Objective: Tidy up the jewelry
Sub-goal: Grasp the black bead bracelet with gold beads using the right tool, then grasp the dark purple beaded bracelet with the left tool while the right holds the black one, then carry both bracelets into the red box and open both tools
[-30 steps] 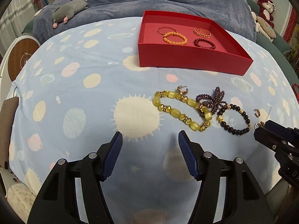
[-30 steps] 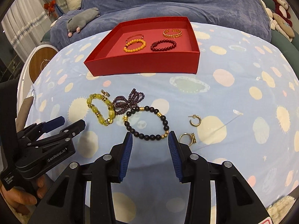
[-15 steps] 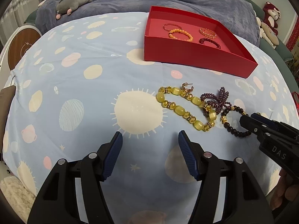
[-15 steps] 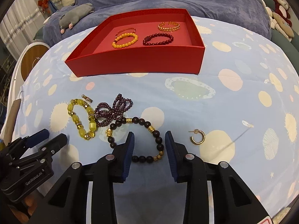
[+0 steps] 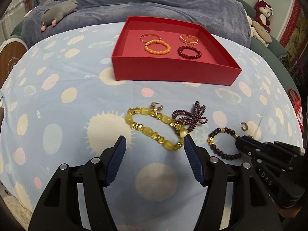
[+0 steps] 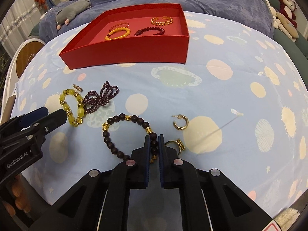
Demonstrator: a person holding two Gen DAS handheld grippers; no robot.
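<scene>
A red tray [image 5: 173, 73] [image 6: 134, 53] at the back holds several bracelets. On the spotted blue cloth lie a yellow bead bracelet [image 5: 154, 129] [image 6: 72, 107], a purple bead strand [image 5: 190, 115] [image 6: 100, 100] and a dark bead bracelet with gold spacers [image 5: 221, 144] [image 6: 115, 134]. My right gripper [image 6: 154, 140] [image 5: 240, 142] is shut on the right side of the dark bracelet, which rests on the cloth. My left gripper [image 5: 154, 146] [image 6: 55, 115] is open, its right finger at the near end of the yellow bracelet.
A gold hoop earring [image 6: 180, 123] [image 5: 244, 126] and a gold ring [image 6: 177, 144] lie right of the dark bracelet. A small earring [image 5: 156, 105] [image 6: 78, 87] lies by the yellow bracelet. A grey plush [image 5: 57, 13] lies on the blue blanket behind.
My right gripper moved forward and shut on the dark bracelet. My left gripper moved forward and right toward the yellow bracelet and stayed open.
</scene>
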